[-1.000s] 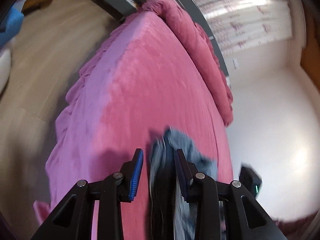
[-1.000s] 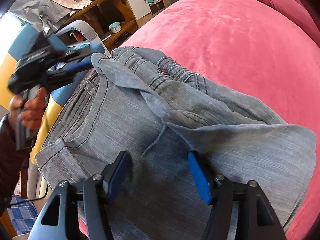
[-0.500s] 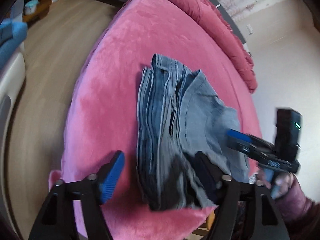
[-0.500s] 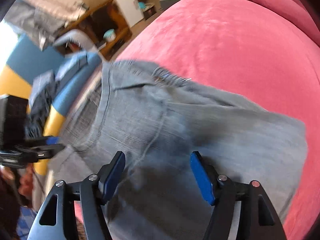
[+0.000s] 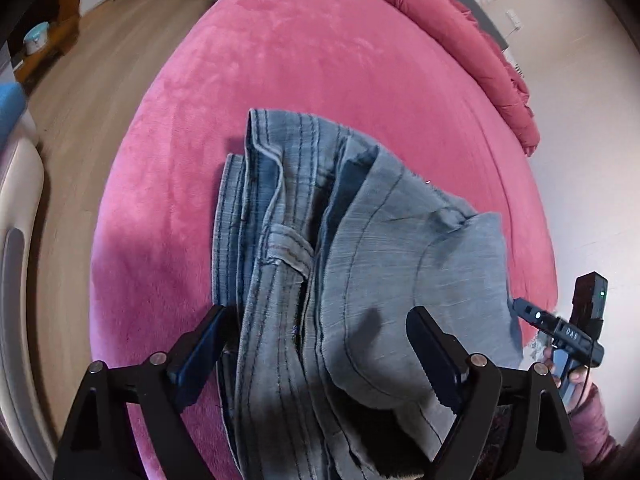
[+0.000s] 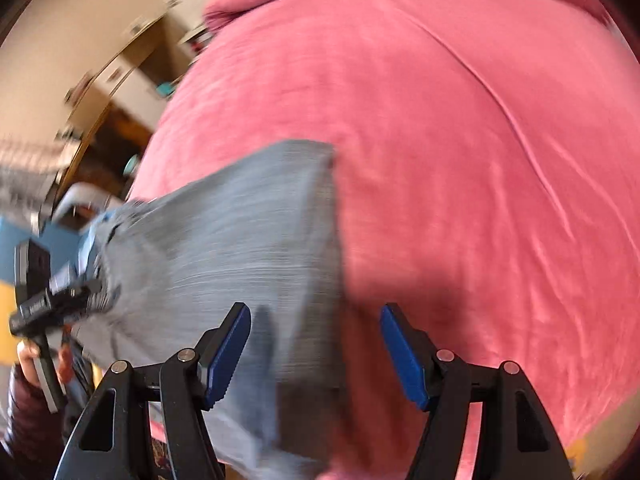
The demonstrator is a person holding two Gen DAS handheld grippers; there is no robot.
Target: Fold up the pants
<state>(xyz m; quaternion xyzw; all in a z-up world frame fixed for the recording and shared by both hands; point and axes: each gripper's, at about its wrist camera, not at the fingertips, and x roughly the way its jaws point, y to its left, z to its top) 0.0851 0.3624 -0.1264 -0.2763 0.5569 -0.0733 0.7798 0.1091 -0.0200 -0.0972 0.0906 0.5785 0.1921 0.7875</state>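
Grey-blue jeans (image 5: 320, 248) lie bunched and folded on the near end of a pink bed (image 5: 280, 60). My left gripper (image 5: 316, 344) is open and hovers over the jeans' near end, its fingers to either side of the cloth. In the right wrist view the jeans (image 6: 240, 240) appear blurred at the left of the bed (image 6: 460, 140). My right gripper (image 6: 314, 348) is open and empty above the jeans' right edge. It also shows in the left wrist view (image 5: 560, 324) at the right. The left gripper shows in the right wrist view (image 6: 52, 300) at the left.
A rolled pink duvet (image 5: 460, 28) lies along the bed's far side. Wooden floor (image 5: 80, 80) runs left of the bed, with wooden furniture (image 5: 44, 36) at the upper left. A white wall (image 5: 580, 120) stands to the right. Cabinets (image 6: 132, 72) show behind the bed.
My left gripper has opened wide and pulled back, and the jeans now lie on the bed. My right gripper has swung right, off the middle of the jeans to their edge.
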